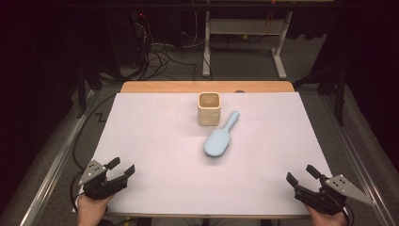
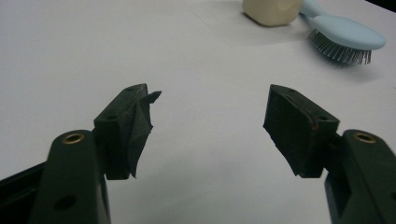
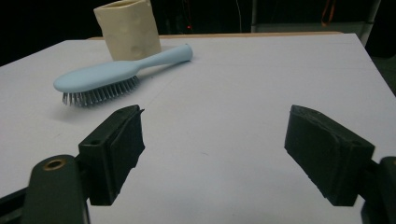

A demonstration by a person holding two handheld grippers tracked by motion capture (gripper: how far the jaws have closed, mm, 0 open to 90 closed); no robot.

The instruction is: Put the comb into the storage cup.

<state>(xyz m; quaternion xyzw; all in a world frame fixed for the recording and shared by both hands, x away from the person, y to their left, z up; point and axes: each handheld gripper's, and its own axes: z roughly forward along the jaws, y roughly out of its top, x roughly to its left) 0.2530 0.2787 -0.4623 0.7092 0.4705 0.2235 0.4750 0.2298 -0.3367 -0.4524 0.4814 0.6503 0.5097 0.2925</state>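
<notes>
White sheeting covers the surface (image 1: pixel 155 141), with a strip of bare wood showing along its far edge. Taking the cream cup as the landmark, everything else sits around it.

Next in size comes the light blue hairbrush (image 1: pixel 220 136). It lies bristles down on the surface, just beside the cup on the person's right and nearer the person. Its handle points away and runs close along the cup's right side; whether the two touch cannot be told. Its oval head lies on the near side of the cup. In the right claw's view the hairbrush (image 3: pixel 112 74) stretches in front of the cup, and its dark bristles lift the head a little off the surface.

The cream cup (image 1: pixel 209 108) stands upright toward the far middle of the surface, square-mouthed with rounded corners and open at the top. In the left claw's view its base (image 2: pixel 272 10) shows at the top edge, with the brush head just beside it.

The left claw (image 1: pixel 120 167) rests well apart from the cup, at the near left corner, held in a hand (image 1: pixel 90 208). Its jaws stand wide apart and hold nothing.

The right claw (image 1: pixel 301 174) sits well apart from the cup too, at the near right corner. Its jaws are spread wide with only bare white surface between them.
</notes>
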